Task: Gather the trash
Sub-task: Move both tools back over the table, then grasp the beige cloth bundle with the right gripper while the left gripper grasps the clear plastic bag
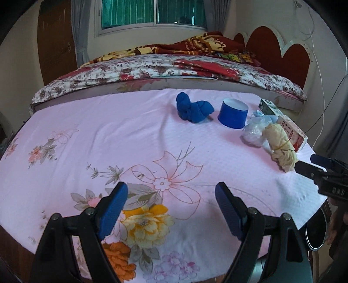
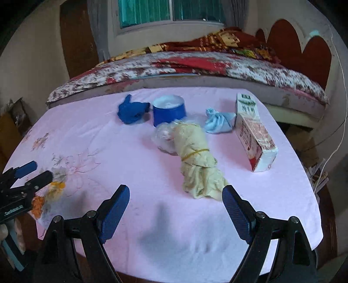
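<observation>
**Both grippers open, trash untouched on table**

Left gripper (image 1: 171,196) wide open, empty, hovering low over the flowered pink tablecloth (image 1: 108,139). Right gripper (image 2: 176,200) also wide open, holding nothing; its right finger sits just beside the near end of the yellow cloth bundle (image 2: 198,165); contact unclear. Beyond the bundle: clear plastic bag (image 2: 165,137), blue cup (image 2: 168,111), dark blue rag (image 2: 131,112), light blue wad (image 2: 218,123), milk carton (image 2: 253,132) to the right. All well apart from the left gripper.

Pink floral tablecloth (image 1: 108,135) under and ahead of jaws. Bed with floral quilt (image 1: 130,69) far ahead, past table. Window (image 1: 152,13) above bed. Red scalloped headboard (image 1: 282,50) ahead-right.
</observation>
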`<state>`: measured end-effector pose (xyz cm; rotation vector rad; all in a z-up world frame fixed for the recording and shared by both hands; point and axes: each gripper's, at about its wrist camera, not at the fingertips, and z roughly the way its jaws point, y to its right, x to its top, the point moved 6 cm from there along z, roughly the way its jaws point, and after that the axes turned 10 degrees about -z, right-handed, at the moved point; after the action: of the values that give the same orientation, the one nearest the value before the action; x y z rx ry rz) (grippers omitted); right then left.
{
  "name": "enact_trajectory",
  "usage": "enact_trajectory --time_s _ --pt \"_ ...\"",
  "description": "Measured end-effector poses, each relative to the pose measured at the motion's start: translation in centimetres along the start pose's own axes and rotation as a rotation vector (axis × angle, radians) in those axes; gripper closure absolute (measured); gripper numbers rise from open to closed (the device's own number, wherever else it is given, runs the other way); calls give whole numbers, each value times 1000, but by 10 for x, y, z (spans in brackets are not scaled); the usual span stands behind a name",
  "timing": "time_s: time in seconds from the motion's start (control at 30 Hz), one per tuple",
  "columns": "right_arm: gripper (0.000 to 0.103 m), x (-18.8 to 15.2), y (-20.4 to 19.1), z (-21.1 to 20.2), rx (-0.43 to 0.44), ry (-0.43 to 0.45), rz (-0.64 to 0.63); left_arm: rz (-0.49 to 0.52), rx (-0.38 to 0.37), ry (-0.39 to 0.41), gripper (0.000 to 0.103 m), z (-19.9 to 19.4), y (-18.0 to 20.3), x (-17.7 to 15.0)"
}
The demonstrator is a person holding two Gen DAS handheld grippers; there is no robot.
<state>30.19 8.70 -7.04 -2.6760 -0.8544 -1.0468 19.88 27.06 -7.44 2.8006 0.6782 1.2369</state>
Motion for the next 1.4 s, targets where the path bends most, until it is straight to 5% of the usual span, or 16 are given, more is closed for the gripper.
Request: enact_trajectory --time_s 0.27,0.37,0.4,0.47,0.73,1.1,1.27,1.4 --pt "18 3 29 48 16 -63 38 12 -51 -25 19 22 21 3" --pt "48 3 29 57 44 -76 24 22 -69 -43 20 32 33 3" --pt "69 4 29 58 53 -72 19 27 -76 -47 21 34 37 4" --pt "73 6 32 50 59 -42 19 41 -93 -54 22 38 48 4" --pt "76 27 84 -13 -40 115 38 107 -183 -57 25 51 110 12" --pt "76 3 187 -20 -161 82 186 163 -227 -119 31 103 177 24" --pt "76 -12 203 -18 -168 61 195 152 -232 -134 34 116 184 28" --pt "76 -14 204 -15 -157 57 206 156 -252 -145 47 119 192 30"
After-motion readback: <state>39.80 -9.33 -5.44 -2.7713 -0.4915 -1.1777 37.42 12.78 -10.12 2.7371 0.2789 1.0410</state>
